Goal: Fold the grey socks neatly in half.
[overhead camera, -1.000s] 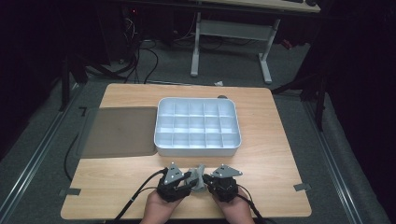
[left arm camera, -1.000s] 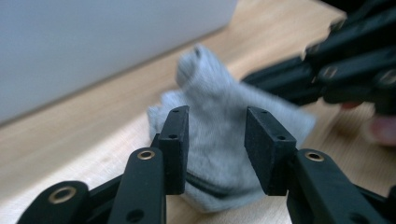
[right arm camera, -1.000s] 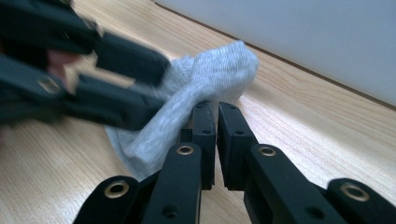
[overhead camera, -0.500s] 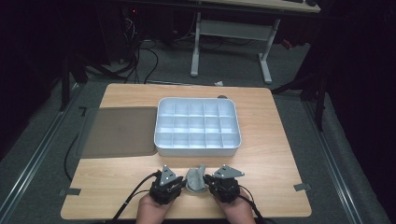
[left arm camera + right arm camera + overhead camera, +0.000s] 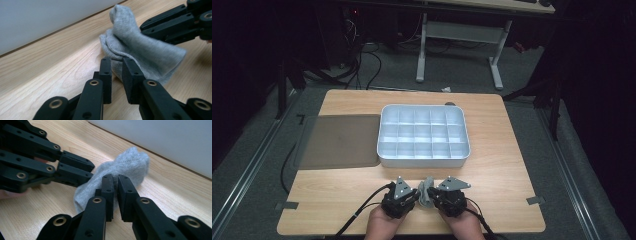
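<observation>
A grey sock (image 5: 426, 192) was held bunched up just above the near edge of the wooden table (image 5: 512, 175), between the two grippers and in front of the white divided tray (image 5: 424, 134). The right gripper (image 5: 115, 180) was clamped on a fold of the sock, its jaws nearly together. The jaws of the left gripper (image 5: 116, 62) had just been closing, and the sock's other edge was pinched between them. A dark mat (image 5: 339, 141) was seen left of the tray.
</observation>
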A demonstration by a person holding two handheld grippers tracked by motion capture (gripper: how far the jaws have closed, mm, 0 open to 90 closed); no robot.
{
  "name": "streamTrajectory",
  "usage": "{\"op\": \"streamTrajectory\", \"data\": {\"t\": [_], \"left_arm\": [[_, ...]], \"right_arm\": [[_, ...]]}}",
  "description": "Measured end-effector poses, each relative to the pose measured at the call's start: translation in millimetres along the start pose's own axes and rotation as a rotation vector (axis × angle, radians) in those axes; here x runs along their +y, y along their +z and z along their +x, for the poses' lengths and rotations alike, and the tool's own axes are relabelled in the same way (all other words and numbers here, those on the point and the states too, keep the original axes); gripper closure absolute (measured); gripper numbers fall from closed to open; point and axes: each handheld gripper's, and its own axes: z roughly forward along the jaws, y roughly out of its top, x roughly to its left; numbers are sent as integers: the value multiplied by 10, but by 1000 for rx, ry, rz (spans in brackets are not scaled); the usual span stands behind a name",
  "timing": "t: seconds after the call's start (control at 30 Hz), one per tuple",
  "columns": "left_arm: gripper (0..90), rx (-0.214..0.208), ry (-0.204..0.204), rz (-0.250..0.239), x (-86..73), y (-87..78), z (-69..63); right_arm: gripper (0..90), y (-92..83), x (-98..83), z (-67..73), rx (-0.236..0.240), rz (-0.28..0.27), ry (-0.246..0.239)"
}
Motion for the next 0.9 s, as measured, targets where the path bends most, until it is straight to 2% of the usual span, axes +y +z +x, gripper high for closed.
{"op": "streamTrajectory", "data": {"t": [0.13, 0.37, 0.47, 0.63, 0.77, 0.9], "left_arm": [[823, -30, 35, 0, 33, 46, -63], [875, -51, 84, 14, 59, 102, -125], [883, -76, 105, 19, 73, 142, -165], [879, -78, 111, 22, 72, 163, -189], [879, -64, 119, 34, 67, 170, -201], [877, -64, 113, 44, 52, 172, -172]], "right_arm": [[844, -2, -11, -20, -9, -3, 3], [845, -47, -34, -7, -17, -10, -3], [845, -82, -61, -38, -27, -7, 11], [849, -100, -77, -60, -30, -10, 10], [899, -77, -103, -52, -22, -7, 4], [900, -25, -123, -10, -35, -2, -26]]}}
